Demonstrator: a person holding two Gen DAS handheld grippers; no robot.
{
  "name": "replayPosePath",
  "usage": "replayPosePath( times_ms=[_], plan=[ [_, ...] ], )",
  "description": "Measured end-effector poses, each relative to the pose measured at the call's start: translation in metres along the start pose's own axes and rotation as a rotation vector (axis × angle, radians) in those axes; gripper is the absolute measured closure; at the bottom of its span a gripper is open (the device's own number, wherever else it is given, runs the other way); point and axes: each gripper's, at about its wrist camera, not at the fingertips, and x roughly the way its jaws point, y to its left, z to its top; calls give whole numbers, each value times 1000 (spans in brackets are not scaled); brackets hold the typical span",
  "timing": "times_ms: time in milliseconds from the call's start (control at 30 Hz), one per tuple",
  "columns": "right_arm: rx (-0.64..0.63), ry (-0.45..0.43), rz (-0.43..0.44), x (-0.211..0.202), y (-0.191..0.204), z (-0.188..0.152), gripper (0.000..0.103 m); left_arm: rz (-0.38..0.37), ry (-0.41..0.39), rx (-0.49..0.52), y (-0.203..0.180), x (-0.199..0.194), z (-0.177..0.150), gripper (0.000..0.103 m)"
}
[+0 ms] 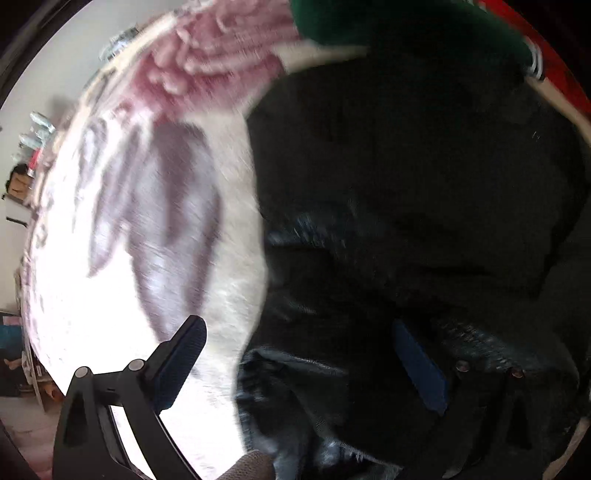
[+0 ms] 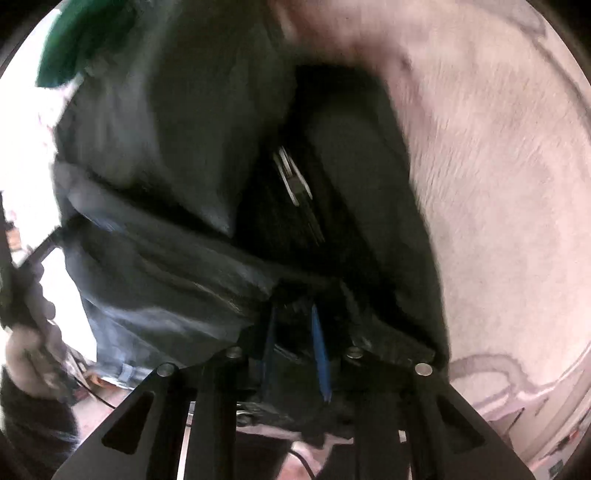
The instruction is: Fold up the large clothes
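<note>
The black garment [image 1: 406, 221] lay bunched on the patterned bedcover [image 1: 129, 240], folding incomplete. The right gripper [image 2: 295, 350] clamped its hem; the left gripper [image 1: 299, 354] was spread wide at its edge.

Blanket [image 1: 110, 258]: pale, fuzzy, purple and pink floral print, spread under everything; blurred.
Green cloth [image 1: 406, 22]: at top edge of left view, top left corner of right view.
Red cloth [image 1: 561, 74]: sliver at far right, beside green cloth.
Clutter [image 1: 33, 147]: small items beyond blanket's left edge, too blurred to identify.
</note>
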Motion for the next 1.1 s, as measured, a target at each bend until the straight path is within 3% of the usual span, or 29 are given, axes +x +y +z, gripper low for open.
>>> replayPosePath(
  times_ms=[100, 267, 367, 400, 433, 500, 567, 600, 667, 867, 967, 1100],
  plan=[
    [42, -124, 59, -49, 3, 26, 82, 6, -47, -29, 13, -28, 7, 0],
    [63, -271, 102, -85, 10, 121, 82, 63, -90, -69, 26, -39, 44, 0],
    [55, -250, 126, -82, 18, 186, 82, 93, -94, -64, 23, -28, 72, 0],
    [39, -225, 125, -74, 29, 201, 73, 101, -98, -57, 21, -23, 79, 0],
    [12, -201, 126, -72, 34, 217, 54, 117, -97, -43, 18, -15, 94, 0],
    [-65, -181, 52, -60, 53, 240, 47, 132, -94, -21, 15, -5, 107, 0],
    [-153, -186, -82, -47, 68, 249, 58, 163, -84, 16, 8, 12, 123, 0],
    [-184, -193, -154, -41, 73, 254, 78, 175, -75, 32, 5, 20, 127, 0],
    [-179, -211, -270, -32, 68, 266, 88, 208, -51, 69, 2, 39, 138, 0],
    [-142, -178, -280, -12, 61, 280, 87, 200, -23, 107, -1, 52, 150, 0],
    [-41, -170, -177, -40, 56, 282, 85, 195, -49, 100, 4, 36, 149, 0],
    [-47, -203, -64, -78, 56, 258, 84, 185, -89, 71, 12, 16, 146, 0]
  ],
)
